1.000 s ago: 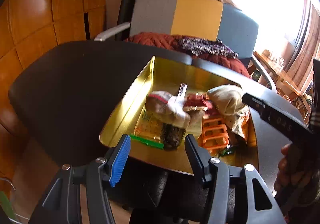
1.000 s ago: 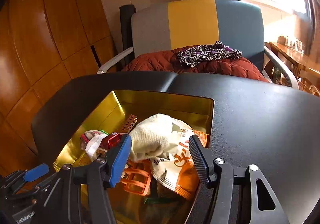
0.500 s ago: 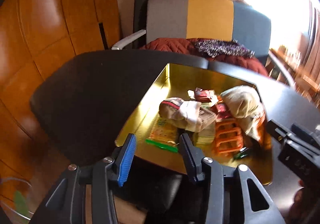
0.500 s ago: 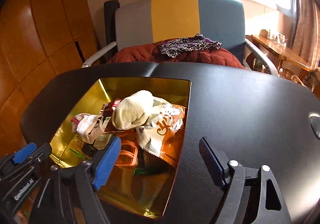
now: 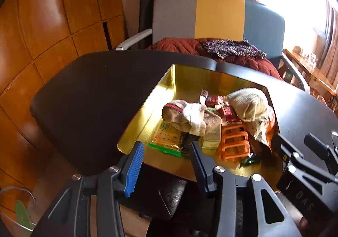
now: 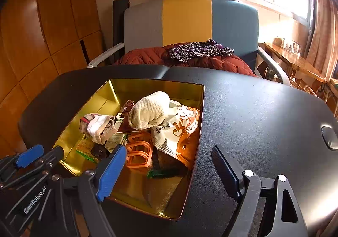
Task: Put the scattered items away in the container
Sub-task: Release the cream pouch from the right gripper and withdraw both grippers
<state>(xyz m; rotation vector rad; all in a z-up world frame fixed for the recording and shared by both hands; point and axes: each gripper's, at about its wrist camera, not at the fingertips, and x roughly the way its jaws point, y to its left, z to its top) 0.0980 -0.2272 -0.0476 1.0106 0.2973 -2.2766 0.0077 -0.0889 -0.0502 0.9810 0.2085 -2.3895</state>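
Nearest, the left gripper [image 5: 165, 157] stands partly open, holding nothing; the right gripper [image 6: 166, 165], jaws just widening, gapes empty. Beyond, the gold metal container [image 6: 156, 86] on the black table [image 6: 253, 114] holds cream sock [image 6: 150, 110], snack packet [image 6: 179, 129] and orange plastic frame [image 6: 139, 152].

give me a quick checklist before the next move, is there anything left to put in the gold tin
1. Left gripper empty, fingers apart: ok.
2. Right gripper empty; jaws have just been opening, nothing between them: ok.
3. Cream sock, snack bag and orange frame inside the gold tin: ok.
4. Black table free of loose items in the visible part: ok.
5. Items beyond the camera views: cannot tell.
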